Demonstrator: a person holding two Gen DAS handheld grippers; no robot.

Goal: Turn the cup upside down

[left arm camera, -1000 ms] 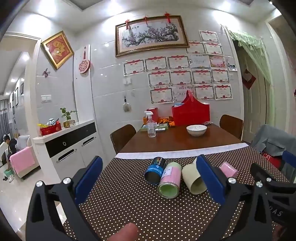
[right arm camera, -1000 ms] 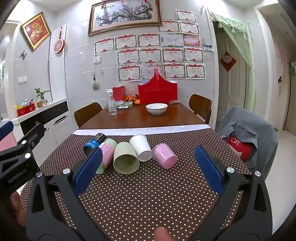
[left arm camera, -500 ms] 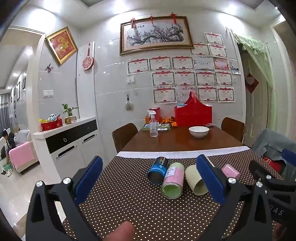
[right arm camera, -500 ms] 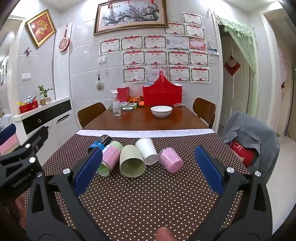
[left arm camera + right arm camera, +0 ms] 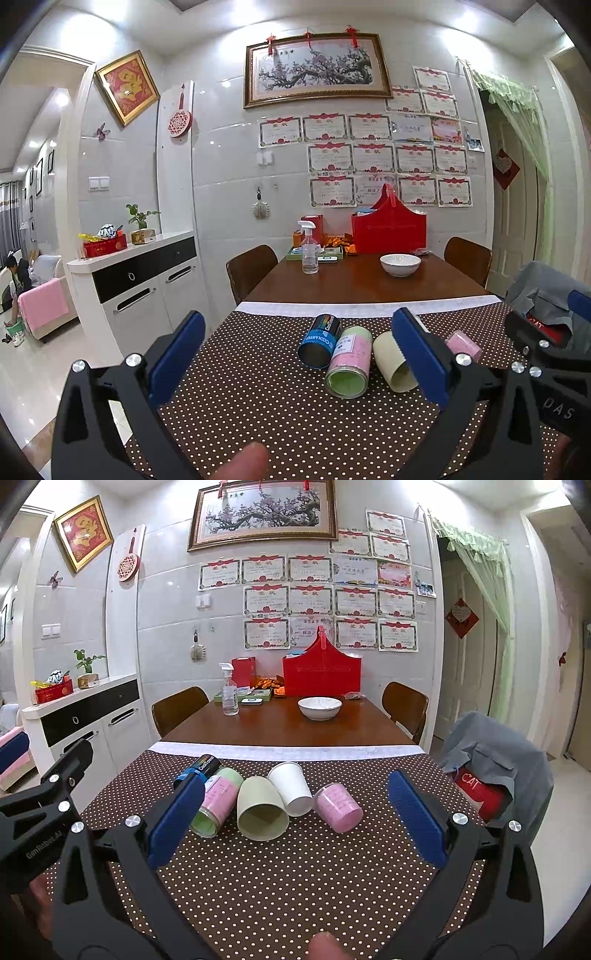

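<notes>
Several cups lie on their sides in a row on the brown dotted tablecloth (image 5: 295, 878). From the left: a blue printed cup (image 5: 201, 767), a pink-and-green cup (image 5: 216, 801), a pale green cup (image 5: 260, 808), a white paper cup (image 5: 293, 788) and a pink cup (image 5: 338, 806). In the left wrist view the blue cup (image 5: 319, 341), pink-and-green cup (image 5: 349, 363) and pale green cup (image 5: 391, 363) show; the white cup is hidden. My left gripper (image 5: 295, 365) and right gripper (image 5: 295, 819) are both open and empty, short of the cups.
Beyond the cloth, the wooden table (image 5: 288, 727) holds a white bowl (image 5: 319, 708), a spray bottle (image 5: 229, 690) and a red basket (image 5: 321, 672). Chairs stand at both sides; one at the right carries a grey jacket (image 5: 495, 753). A white sideboard (image 5: 140, 280) is at the left.
Both grippers have tilted down slightly and moved a little; the cups sit lower and more central in each view. The cups have not moved. Both grippers stay open.
</notes>
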